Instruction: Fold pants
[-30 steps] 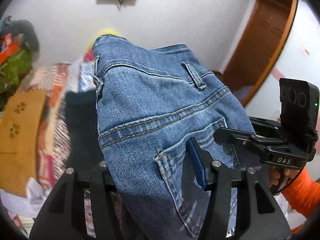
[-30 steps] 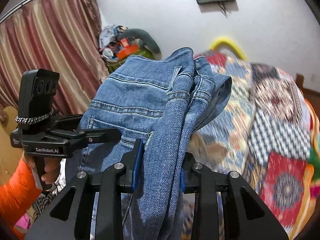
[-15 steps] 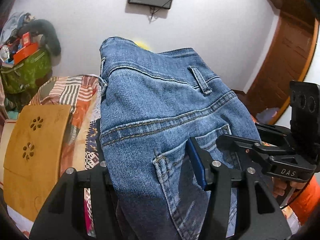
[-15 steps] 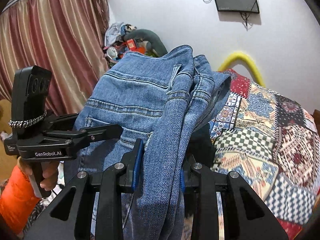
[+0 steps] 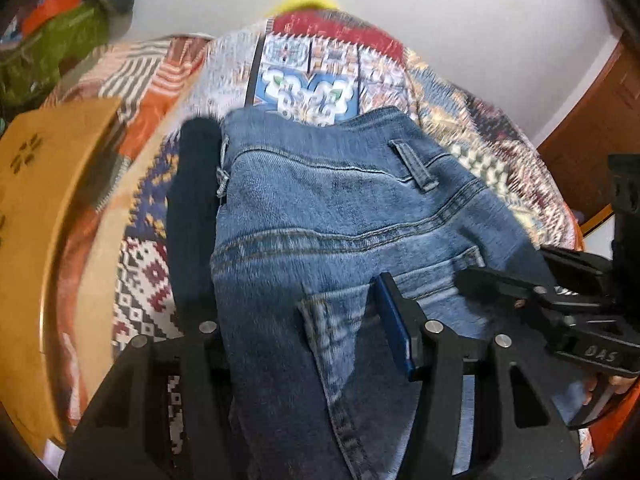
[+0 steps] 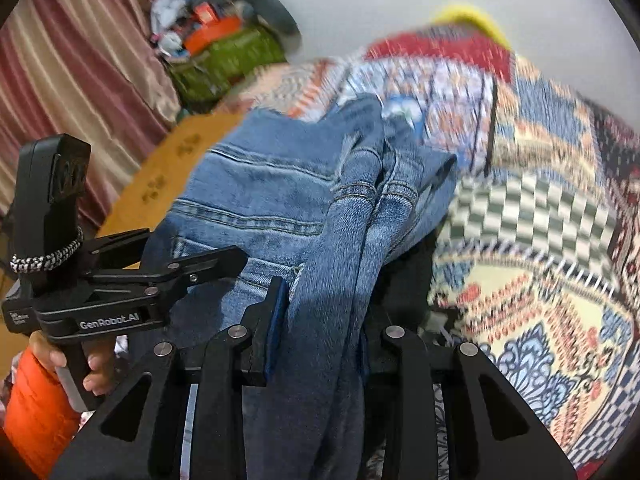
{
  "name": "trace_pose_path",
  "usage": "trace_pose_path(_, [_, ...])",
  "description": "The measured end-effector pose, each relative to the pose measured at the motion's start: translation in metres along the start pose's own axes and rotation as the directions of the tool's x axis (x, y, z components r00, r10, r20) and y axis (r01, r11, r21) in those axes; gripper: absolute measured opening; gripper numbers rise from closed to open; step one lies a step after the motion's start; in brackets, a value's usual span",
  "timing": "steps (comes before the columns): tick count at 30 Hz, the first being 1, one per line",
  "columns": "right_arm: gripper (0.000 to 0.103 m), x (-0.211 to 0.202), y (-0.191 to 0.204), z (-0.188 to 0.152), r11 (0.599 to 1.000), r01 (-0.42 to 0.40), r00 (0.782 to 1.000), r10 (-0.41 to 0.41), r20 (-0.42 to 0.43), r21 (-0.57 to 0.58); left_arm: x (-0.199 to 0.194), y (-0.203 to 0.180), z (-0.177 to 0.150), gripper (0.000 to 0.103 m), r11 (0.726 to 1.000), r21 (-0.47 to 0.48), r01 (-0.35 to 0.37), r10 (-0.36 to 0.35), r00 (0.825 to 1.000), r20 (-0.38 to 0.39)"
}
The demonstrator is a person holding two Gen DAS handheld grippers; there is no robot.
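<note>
Folded blue jeans [image 5: 320,216] hang between both grippers above a patchwork quilt bed. My left gripper [image 5: 304,328] is shut on the jeans near the back pocket; its left finger is hidden behind denim. My right gripper [image 6: 320,328] is shut on the bunched waistband edge of the jeans [image 6: 280,200]. The right gripper also shows in the left wrist view [image 5: 560,304], and the left gripper in the right wrist view [image 6: 120,280], both clamped on the same garment.
A patchwork quilt [image 6: 540,220] covers the bed. A dark folded garment [image 5: 196,216] lies under the jeans. A wooden lap table [image 5: 44,208] stands at the left. A green bag with clutter [image 6: 228,60] sits by the curtain; a wooden door [image 5: 592,128] is at the right.
Both grippers have tilted down toward the bed with the jeans held; the wall and TV have left the views and the quilt fills them.
</note>
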State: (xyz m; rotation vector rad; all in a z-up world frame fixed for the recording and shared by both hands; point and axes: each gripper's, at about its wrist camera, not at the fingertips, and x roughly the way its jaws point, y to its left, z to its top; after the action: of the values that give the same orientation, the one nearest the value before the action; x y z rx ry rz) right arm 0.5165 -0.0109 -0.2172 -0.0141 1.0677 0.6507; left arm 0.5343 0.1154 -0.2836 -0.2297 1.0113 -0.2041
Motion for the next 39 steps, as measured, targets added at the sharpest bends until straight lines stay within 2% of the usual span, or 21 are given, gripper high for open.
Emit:
trace_pose_path(3, [0.033, -0.005, -0.004, -0.008, 1.0, -0.014, 1.0, 0.014, 0.009, -0.007, -0.009, -0.005, -0.005, 0.058, 1.0, -0.006, -0.013, 0.013, 1.0, 0.019])
trace_pose_path(7, [0.034, -0.029, -0.001, -0.02, 1.0, 0.005, 1.0, -0.005, 0.02, -0.02, -0.029, -0.013, -0.014, 0.058, 0.994, 0.04, -0.105, 0.105, 0.994, 0.008])
trace_pose_path(9, [0.034, -0.048, 0.004, -0.026, 0.998, 0.045, 0.998, -0.044, 0.035, -0.039, -0.045, -0.02, -0.017, 0.058, 0.986, 0.071, -0.151, 0.149, 0.989, 0.023])
trace_pose_path(11, [0.034, -0.064, 0.008, -0.029, 0.996, 0.063, 0.997, -0.06, 0.055, -0.057, -0.07, -0.031, -0.022, 0.058, 0.976, 0.107, -0.188, 0.182, 0.981, 0.06])
trace_pose_path(15, [0.034, -0.11, 0.021, -0.04, 0.995, 0.074, 0.989, -0.064, 0.132, -0.072, -0.128, -0.058, -0.032, 0.058, 0.967, 0.151, -0.203, 0.181, 0.972, 0.15])
trace_pose_path(18, [0.034, -0.154, 0.038, -0.045, 0.993, 0.078, 0.975, -0.058, 0.215, -0.086, -0.178, -0.083, -0.039, 0.058, 0.962, 0.173, -0.209, 0.167, 0.958, 0.233])
trace_pose_path(21, [0.034, -0.201, 0.061, -0.054, 0.989, 0.093, 0.951, -0.054, 0.305, -0.112, -0.229, -0.11, -0.048, 0.058, 0.959, 0.188, -0.213, 0.145, 0.936, 0.321])
trace_pose_path(24, [0.034, -0.246, 0.086, -0.065, 0.985, 0.102, 0.919, -0.04, 0.392, -0.14, -0.282, -0.139, -0.067, 0.058, 0.952, 0.21, -0.223, 0.121, 0.903, 0.413])
trace_pose_path(27, [0.034, -0.29, 0.112, -0.084, 0.98, 0.107, 0.877, -0.015, 0.48, -0.166, -0.332, -0.162, -0.09, 0.058, 0.951, 0.224, -0.215, 0.079, 0.864, 0.497])
trace_pose_path(28, [0.034, -0.305, 0.122, -0.092, 0.978, 0.111, 0.861, -0.006, 0.509, -0.176, -0.35, -0.171, -0.102, 0.058, 0.949, 0.224, -0.222, 0.072, 0.844, 0.532])
trace_pose_path(31, [0.034, -0.338, 0.143, -0.113, 0.974, 0.116, 0.814, 0.02, 0.58, -0.197, -0.387, -0.186, -0.128, 0.058, 0.946, 0.22, -0.236, 0.059, 0.797, 0.601])
trace_pose_path(34, [0.034, -0.359, 0.158, -0.134, 0.971, 0.119, 0.776, 0.039, 0.629, -0.208, -0.412, -0.194, -0.151, 0.058, 0.951, 0.206, -0.233, 0.046, 0.761, 0.647])
trace_pose_path(37, [0.034, -0.371, 0.175, -0.156, 0.965, 0.141, 0.742, 0.045, 0.669, -0.222, -0.43, -0.2, -0.177, 0.059, 0.951, 0.172, -0.257, 0.064, 0.708, 0.704])
trace_pose_path(39, [0.034, -0.375, 0.185, -0.169, 0.961, 0.168, 0.719, 0.034, 0.694, -0.221, -0.438, -0.201, -0.192, 0.062, 0.954, 0.155, -0.257, 0.067, 0.685, 0.725])
